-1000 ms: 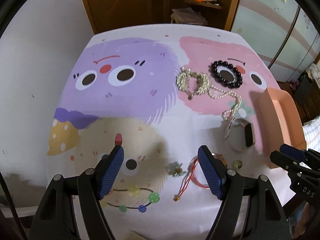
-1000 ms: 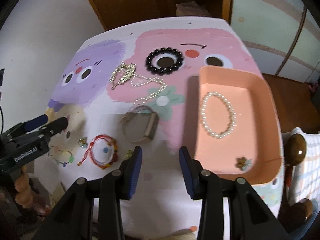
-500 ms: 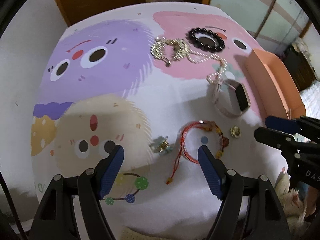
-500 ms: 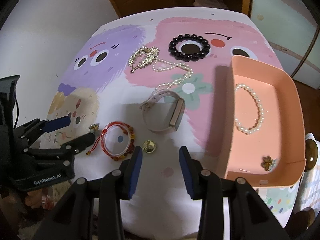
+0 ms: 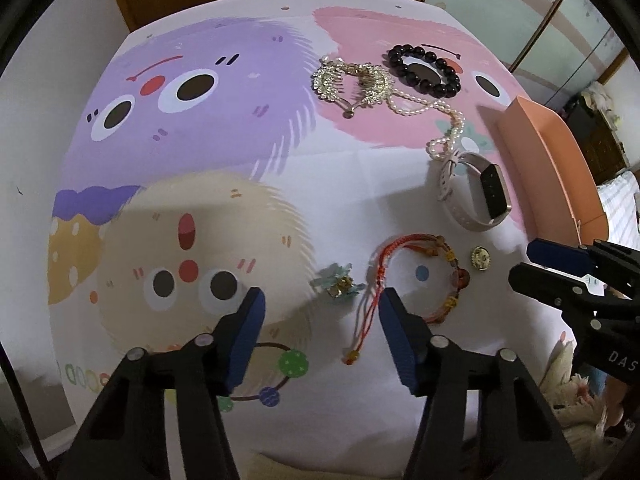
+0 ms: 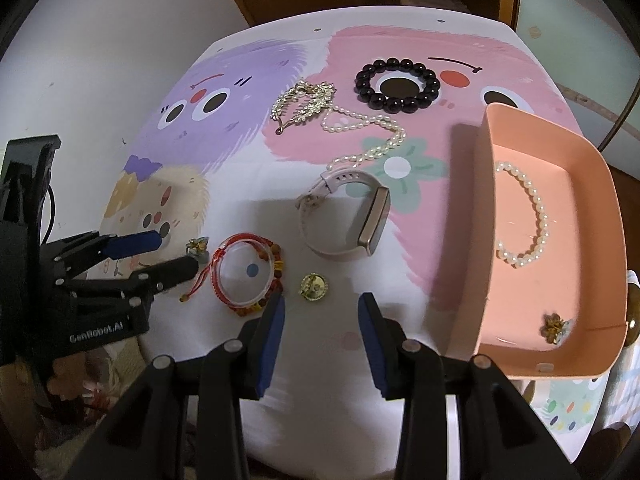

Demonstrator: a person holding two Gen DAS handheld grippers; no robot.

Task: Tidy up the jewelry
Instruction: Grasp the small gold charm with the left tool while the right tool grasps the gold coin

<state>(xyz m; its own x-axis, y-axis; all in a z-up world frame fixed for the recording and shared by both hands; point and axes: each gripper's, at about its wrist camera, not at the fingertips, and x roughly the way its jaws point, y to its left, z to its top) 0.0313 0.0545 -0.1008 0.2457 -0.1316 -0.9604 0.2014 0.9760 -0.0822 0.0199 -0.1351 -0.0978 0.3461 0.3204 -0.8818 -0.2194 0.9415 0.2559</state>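
Both claws have dropped closer to the counter: the left claw, wide and empty, now frames the brooch; the right claw, wide too, nears the coin. Tray holds two pieces.

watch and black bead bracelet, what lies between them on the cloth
A pearl necklace trails between the watch and the black bead bracelet, its lower end reaching the watch strap; clearest in the right wrist view.
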